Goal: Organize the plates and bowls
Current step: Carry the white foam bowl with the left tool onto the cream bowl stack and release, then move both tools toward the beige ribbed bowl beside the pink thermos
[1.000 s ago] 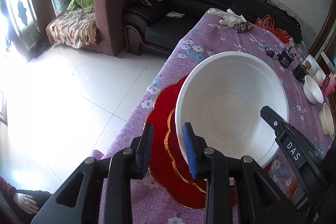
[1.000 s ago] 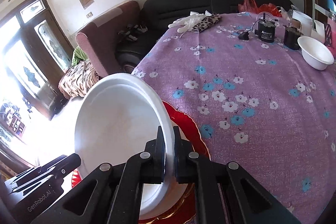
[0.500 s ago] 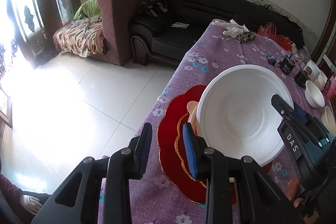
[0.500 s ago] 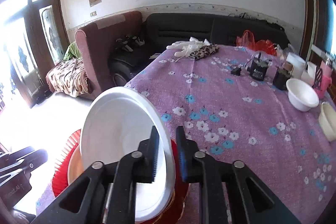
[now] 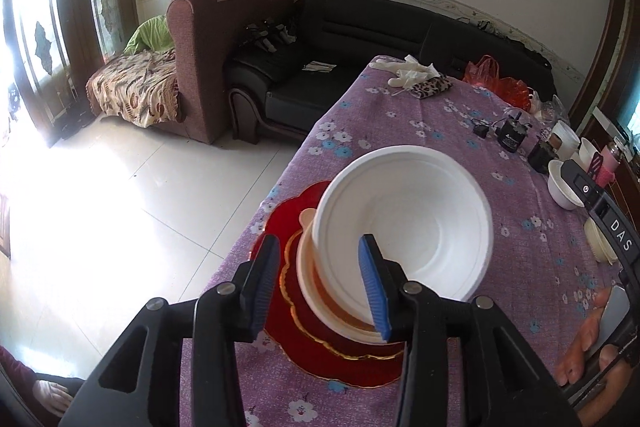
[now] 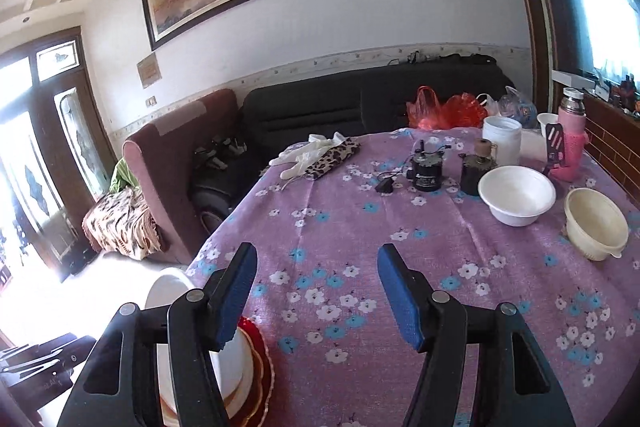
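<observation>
On the left, the left tool [image 5: 320, 283] hangs over the near corner of the table [image 5: 420, 123] under its purple flowered cloth. Its blue-padded fingers [image 5: 266, 281] stand apart, the left one over the red scalloped gold-rimmed plate [image 5: 312, 351] and the right one in front of the near rim of the large white round bowl [image 5: 404, 223]; neither pad grips the bowl. That bowl sits tilted on a shallow white dish with an orange-brown inside [image 5: 320, 297], which rests on the red plate at the table's near left edge.

Further right, the right tool [image 6: 316, 291] is held above the bare cloth with its fingers wide apart and nothing between them. In its view the white bowl and red plate show only partly at the lower left, behind the left finger.

Towards the far right side of the table stand a smaller white bowl [image 6: 516, 195] and, just beside it, a cream plastic bowl [image 6: 596, 223]. Behind them are a black round device [image 6: 427, 171], a dark jar [image 6: 478, 167], a white tub [image 6: 502, 139] and a pink flask [image 6: 572, 135]. At the far end lie white gloves [image 6: 308, 151] and a leopard-print pouch [image 6: 334, 159].
</observation>
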Motion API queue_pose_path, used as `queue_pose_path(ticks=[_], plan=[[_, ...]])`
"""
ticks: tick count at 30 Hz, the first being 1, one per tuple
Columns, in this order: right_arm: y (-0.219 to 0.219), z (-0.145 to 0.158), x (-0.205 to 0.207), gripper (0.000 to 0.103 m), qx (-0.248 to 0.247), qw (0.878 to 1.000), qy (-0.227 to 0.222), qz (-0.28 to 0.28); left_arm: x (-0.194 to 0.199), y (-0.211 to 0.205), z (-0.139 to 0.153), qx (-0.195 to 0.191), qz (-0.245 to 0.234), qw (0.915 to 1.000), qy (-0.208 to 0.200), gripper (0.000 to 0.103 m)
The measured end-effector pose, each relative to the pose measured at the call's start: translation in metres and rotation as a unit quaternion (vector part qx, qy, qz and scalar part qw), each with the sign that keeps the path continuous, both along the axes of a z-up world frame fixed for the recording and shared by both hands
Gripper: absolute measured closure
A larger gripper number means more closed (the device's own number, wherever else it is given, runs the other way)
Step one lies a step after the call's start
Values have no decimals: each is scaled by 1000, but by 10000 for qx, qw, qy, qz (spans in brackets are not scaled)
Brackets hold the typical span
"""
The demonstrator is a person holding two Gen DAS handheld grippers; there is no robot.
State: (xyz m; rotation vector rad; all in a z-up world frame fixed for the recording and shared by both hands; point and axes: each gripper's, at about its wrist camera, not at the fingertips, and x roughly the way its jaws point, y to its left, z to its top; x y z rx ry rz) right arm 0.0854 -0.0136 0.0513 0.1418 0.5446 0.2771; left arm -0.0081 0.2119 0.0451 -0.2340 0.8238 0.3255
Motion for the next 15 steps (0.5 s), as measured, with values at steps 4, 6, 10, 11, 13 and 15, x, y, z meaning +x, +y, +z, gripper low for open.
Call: queue_pose_path(ticks=[4, 6, 10, 11, 13, 15], plan=[[-40, -2, -2, 36, 248, 9992, -45, -317, 1, -21, 1, 149, -56, 9999, -30, 63], [-55, -7, -3, 36, 401, 9983, -26, -420, 1, -31, -1, 178, -125, 9998, -16, 63], [-72, -22, -2, 36, 515, 9974, 88, -493, 3, -47, -3, 244, -221, 9995, 21, 63], [-75, -26, -3, 36, 539, 9973, 117, -493, 4, -50, -3, 241, -222, 9995, 9, 63], [-79, -34, -3, 36, 524, 9973, 125, -508, 3, -57, -3, 240, -225, 9995, -27, 62], [-83, -41, -3, 36, 485, 9973, 108, -531, 4, -65, -2, 261, -279, 9992, -71, 59]])
